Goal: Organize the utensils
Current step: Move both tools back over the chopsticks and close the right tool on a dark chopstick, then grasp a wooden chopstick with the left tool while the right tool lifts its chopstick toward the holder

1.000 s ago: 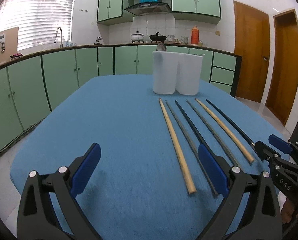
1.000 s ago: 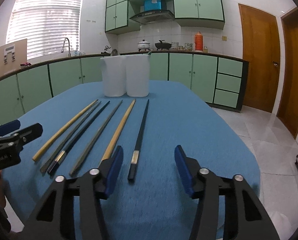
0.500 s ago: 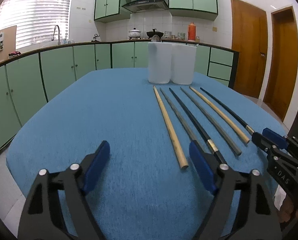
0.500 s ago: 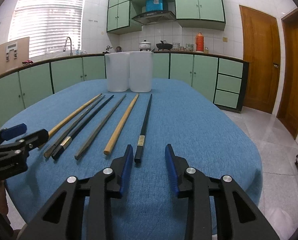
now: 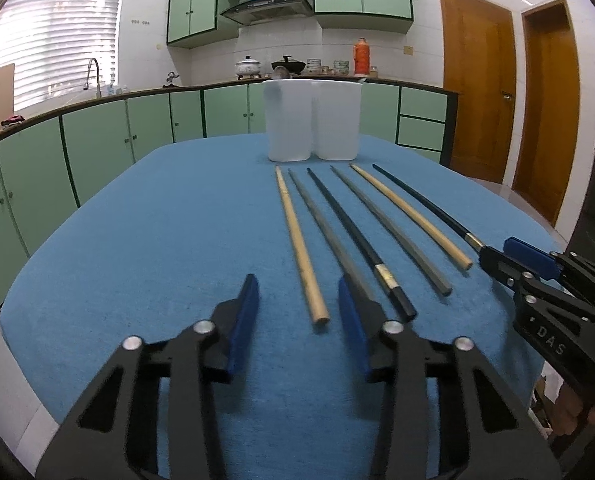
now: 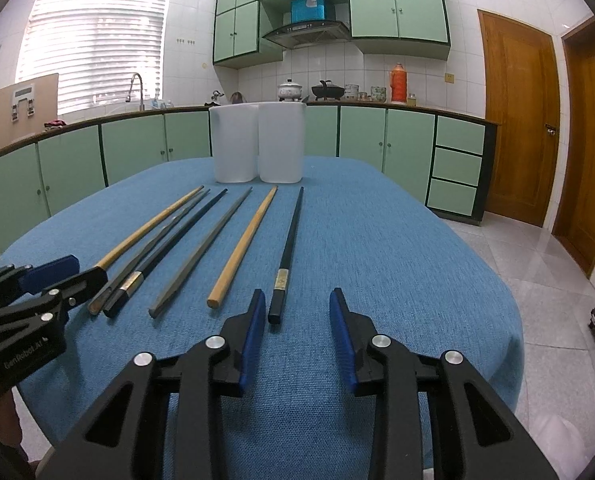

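Several chopsticks lie side by side on the blue table, pointing at two white holders (image 5: 312, 121) that also show in the right wrist view (image 6: 258, 142). From the left: a wooden chopstick (image 5: 297, 236), a grey one (image 5: 325, 236), a black one (image 5: 357, 240), a grey one (image 5: 389, 228), a wooden one (image 6: 245, 240), a black one (image 6: 289, 240). My left gripper (image 5: 297, 292) is open and empty just before the leftmost wooden chopstick's near end. My right gripper (image 6: 297, 304) is open and empty just before the rightmost black chopstick's near end.
The blue table (image 5: 157, 240) ends at a rounded edge close below both grippers. Green cabinets (image 5: 97, 144) and a counter ring the room behind. Tiled floor (image 6: 545, 264) and wooden doors (image 6: 517, 120) lie to the right.
Both grippers dropped lower toward the near ends of the chopsticks. The left gripper's jaws narrowed. The right gripper's jaws narrowed, then widened again. The chopsticks have not moved.
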`<state>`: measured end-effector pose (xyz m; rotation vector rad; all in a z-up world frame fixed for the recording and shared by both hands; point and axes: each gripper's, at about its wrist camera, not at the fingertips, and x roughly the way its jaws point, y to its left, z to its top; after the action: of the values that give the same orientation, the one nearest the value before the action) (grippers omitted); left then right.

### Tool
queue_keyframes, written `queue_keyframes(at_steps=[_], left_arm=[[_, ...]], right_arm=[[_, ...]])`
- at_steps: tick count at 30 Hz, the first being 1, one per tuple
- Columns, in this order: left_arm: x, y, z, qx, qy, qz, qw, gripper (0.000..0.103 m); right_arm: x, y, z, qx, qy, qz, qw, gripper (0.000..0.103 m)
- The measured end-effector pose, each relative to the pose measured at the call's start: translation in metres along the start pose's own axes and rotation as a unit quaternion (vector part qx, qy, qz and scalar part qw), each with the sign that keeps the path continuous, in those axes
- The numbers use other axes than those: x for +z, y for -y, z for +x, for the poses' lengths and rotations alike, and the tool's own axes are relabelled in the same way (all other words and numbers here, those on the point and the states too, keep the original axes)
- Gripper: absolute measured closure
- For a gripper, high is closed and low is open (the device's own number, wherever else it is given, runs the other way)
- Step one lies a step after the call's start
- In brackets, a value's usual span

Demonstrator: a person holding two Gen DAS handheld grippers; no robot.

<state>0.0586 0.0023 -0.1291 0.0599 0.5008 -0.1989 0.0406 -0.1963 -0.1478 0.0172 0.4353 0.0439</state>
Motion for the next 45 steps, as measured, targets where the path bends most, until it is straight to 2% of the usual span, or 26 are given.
queue_keyframes(at_steps=[4, 7, 13, 20, 30, 37, 45], left_arm=[[-0.001, 0.005, -0.001, -0.006, 0.001, 0.001, 1.0, 0.082], [-0.001, 0.009, -0.001, -0.007, 0.0, 0.001, 1.0, 0.089], [-0.003, 0.014, -0.001, 0.0, 0.002, 0.001, 1.0, 0.092], [-0.003, 0.016, -0.003, 0.005, 0.002, -0.001, 1.0, 0.093], [0.001, 0.012, -0.006, 0.01, 0.006, -0.007, 0.9999, 0.097], [0.013, 0.011, -0.021, 0.02, 0.038, 0.002, 0.9991, 0.097], [0.052, 0.005, -0.049, 0.02, 0.101, 0.006, 0.9947, 0.097]], right_arm=[[-0.001, 0.0, 0.001, -0.001, 0.001, -0.001, 1.0, 0.071], [-0.001, 0.001, 0.001, 0.0, 0.001, 0.001, 1.0, 0.073], [-0.003, 0.0, 0.002, -0.004, 0.004, 0.003, 1.0, 0.078], [-0.004, 0.0, 0.002, -0.002, 0.004, 0.004, 1.0, 0.095], [-0.002, 0.004, -0.001, 0.004, 0.006, 0.011, 1.0, 0.096], [0.006, 0.007, -0.011, 0.008, 0.023, 0.007, 1.0, 0.096], [0.045, 0.015, -0.035, 0.019, 0.063, 0.001, 0.998, 0.096]])
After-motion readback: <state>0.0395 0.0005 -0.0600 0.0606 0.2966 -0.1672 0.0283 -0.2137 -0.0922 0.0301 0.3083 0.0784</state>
